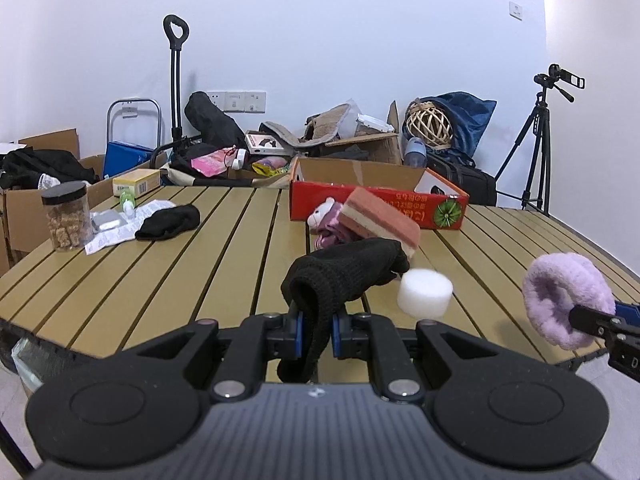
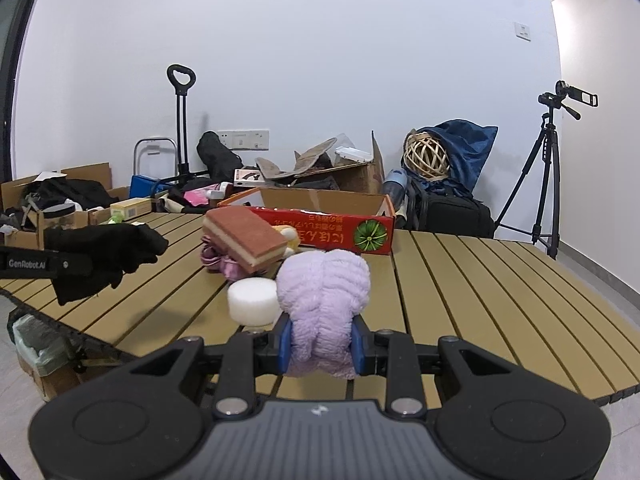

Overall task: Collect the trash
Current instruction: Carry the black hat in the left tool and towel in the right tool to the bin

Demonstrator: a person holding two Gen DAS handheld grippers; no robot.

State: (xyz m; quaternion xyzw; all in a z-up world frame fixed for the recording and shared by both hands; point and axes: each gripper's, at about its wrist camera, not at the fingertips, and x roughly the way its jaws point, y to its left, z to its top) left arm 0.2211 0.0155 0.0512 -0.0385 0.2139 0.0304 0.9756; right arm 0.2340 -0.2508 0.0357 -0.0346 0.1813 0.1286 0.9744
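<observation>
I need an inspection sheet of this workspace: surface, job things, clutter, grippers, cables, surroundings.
Surface: slatted wooden table, partly covered.
Job's things: black glove in the left gripper; purple fluffy item in the right gripper; white foam cylinder, layered sponge and red box on the table.
Clutter: second black glove, snack jar, papers.
Grippers: both shut on their items.
Cables: nothing seen.
Surroundings: tripod with camera, cardboard boxes, wicker ball, white wall.
</observation>
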